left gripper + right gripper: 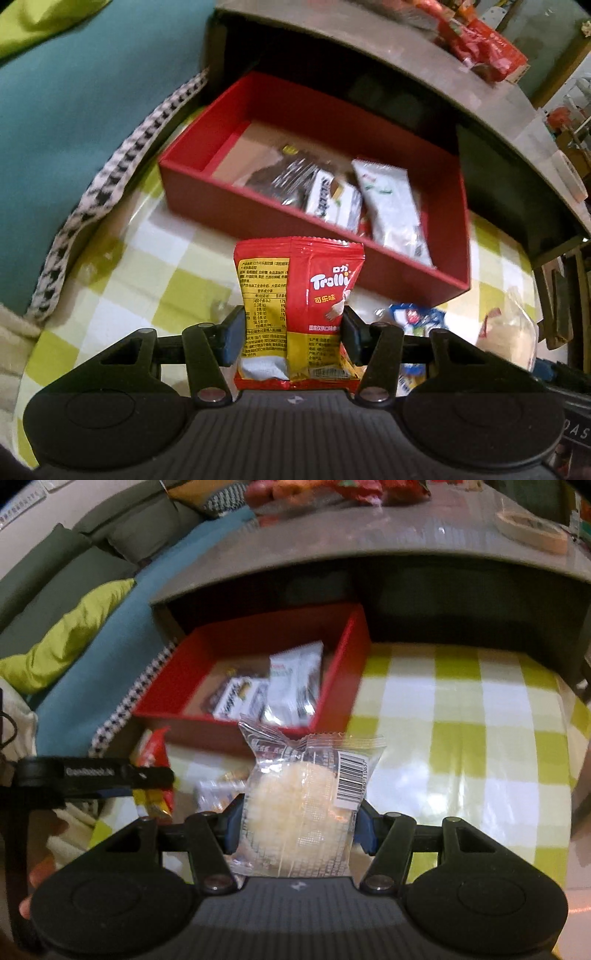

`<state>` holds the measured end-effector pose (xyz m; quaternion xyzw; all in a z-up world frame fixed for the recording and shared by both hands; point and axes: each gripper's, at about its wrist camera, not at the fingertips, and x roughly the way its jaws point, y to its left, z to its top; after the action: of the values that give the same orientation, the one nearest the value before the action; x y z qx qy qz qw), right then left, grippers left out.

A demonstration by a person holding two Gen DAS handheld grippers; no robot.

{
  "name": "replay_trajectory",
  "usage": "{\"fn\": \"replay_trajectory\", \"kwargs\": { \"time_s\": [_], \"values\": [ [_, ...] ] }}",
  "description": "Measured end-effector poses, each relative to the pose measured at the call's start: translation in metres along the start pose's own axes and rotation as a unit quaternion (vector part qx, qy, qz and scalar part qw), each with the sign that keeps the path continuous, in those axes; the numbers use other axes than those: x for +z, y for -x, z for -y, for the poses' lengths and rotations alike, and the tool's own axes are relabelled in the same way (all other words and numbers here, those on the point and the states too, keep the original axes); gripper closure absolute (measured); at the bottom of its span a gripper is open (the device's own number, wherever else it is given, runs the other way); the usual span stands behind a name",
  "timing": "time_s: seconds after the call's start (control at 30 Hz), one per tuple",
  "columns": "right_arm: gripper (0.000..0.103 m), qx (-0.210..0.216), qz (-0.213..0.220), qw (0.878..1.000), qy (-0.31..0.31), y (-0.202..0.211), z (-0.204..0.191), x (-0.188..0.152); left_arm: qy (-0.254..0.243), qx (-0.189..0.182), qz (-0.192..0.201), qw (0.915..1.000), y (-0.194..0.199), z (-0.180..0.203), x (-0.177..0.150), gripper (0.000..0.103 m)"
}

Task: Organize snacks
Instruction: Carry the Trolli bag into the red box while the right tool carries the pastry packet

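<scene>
1. The left gripper [291, 332] is clamped on a red and yellow Trolli gummy packet [299, 306], its pads pressing the packet's two sides; the packet stands upright between them, above the tablecloth.
2. From that packet, the red box [258, 206] sits at about 12 o'clock on the green-and-white checked tablecloth [166, 266], partly tucked under a grey shelf [406, 66].
3. Inside the box lie a dark foil packet [284, 177], a white bar wrapper [334, 201] and a longer white packet [395, 206], side by side toward its 3 o'clock end.
4. The right gripper [297, 830] is closed on a clear-wrapped pale round cake [295, 805], barcode label facing the camera.
5. In the right wrist view the red box [343, 672] lies at 12 o'clock of the cake; the other gripper's black body [92, 773] and the red packet show at 9 o'clock.
6. More red snack packets [480, 40] rest on the shelf top, at 1 o'clock in the left wrist view.
</scene>
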<state>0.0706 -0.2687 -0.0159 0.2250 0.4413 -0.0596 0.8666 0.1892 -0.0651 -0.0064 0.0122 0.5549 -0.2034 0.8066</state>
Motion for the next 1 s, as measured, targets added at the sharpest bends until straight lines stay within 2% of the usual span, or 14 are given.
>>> {"fn": "replay_trajectory", "kwargs": {
  "time_s": [0.27, 0.53, 0.67, 1.0],
  "values": [
    [0.034, 0.010, 0.042, 0.999, 0.013, -0.014, -0.012, 0.046, -0.021, 0.006, 0.037, 0.9991, -0.005, 0.021, 0.036, 0.042],
    [0.034, 0.006, 0.056, 0.998, 0.018, -0.045, -0.014, 0.084, -0.045, 0.024, 0.059, 0.9969, -0.027, 0.040, 0.069, 0.042],
    [0.034, 0.004, 0.055, 0.998, 0.016, -0.058, -0.014, 0.091, -0.052, 0.041, 0.063, 0.9958, -0.037, 0.043, 0.075, 0.042],
    [0.034, -0.001, 0.046, 0.999, 0.027, -0.075, -0.013, 0.094, -0.056, 0.047, 0.060, 0.9955, -0.051, 0.043, 0.082, 0.042]
  ]
}}
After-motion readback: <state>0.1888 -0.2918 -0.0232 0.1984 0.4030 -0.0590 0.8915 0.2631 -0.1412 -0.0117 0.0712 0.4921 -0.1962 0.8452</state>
